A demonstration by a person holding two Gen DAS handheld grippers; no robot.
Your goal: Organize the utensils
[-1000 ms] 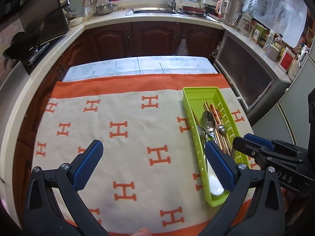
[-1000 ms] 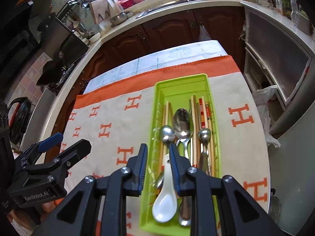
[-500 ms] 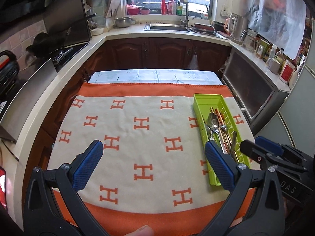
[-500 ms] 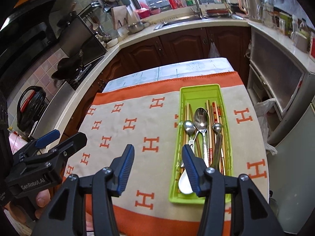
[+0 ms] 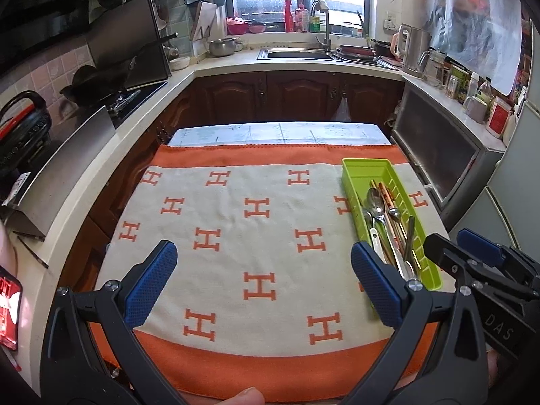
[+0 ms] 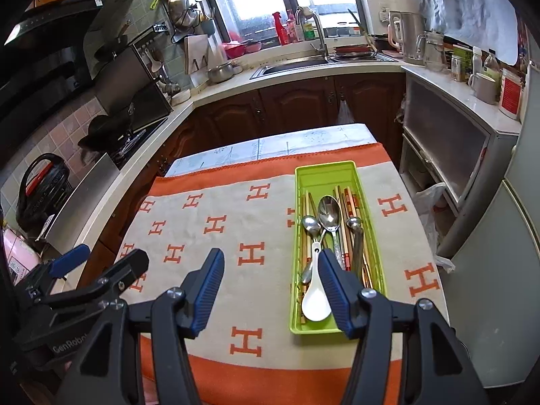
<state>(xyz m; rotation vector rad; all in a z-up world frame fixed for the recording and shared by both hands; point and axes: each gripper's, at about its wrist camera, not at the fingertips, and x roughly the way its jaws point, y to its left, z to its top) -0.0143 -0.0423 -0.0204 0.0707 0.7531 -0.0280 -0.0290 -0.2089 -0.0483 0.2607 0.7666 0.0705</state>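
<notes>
The green tray lies on the right part of the cloth, its long side running away from the cameras. Inside it are three metal spoons, a white ceramic spoon at the near end, and several wooden chopsticks, all lying lengthwise. The far end of the tray is bare.

The cloth is beige with orange H marks and an orange border, and it covers a table whose light surface shows at the far edge. No other thing lies on the cloth. Around the table is a kitchen: dark wooden cabinets, a sink under the window, a stove with a black pan on the left, and jars and a kettle on the right counter.

The right gripper hangs above the near end of the cloth; its jaws have just been opening and stand apart with nothing between them. The tray is just beside its right finger, which hides part of the tray's near end. The left gripper is also wide apart and holds nothing, over the middle of the cloth, with the tray on its right side. A fingertip shows at the bottom edge.
</notes>
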